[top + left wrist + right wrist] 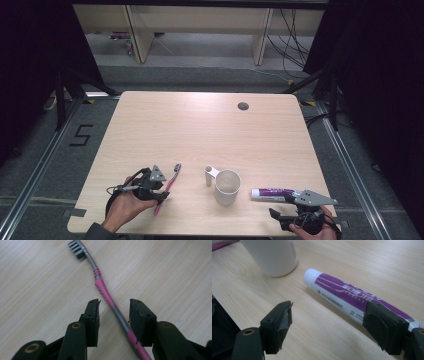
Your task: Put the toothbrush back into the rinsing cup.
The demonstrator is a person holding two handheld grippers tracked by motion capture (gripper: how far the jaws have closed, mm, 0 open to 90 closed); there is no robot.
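The toothbrush (105,293) is pink and grey with dark grey bristles. The toothpaste tube (352,296) is white with a purple stripe. The cup (227,186) is white. The table (200,130) is light wood with fine lines.

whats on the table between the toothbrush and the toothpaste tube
In the high view, a white cup with a handle stands between the toothbrush and the toothpaste tube.

Left gripper (161,196): black body carrying a grey three-cornered plate on top; a thin cable is looping out from its rear. Right gripper (280,215): same black build, same grey plate with small dark holes, cable trailing beside it. Jaws are showing as matte black blocks, each with small recessed screws; brass-coloured pivot bushings are sitting in the black arms behind them. A dark sleeve edge is showing at the left wrist.
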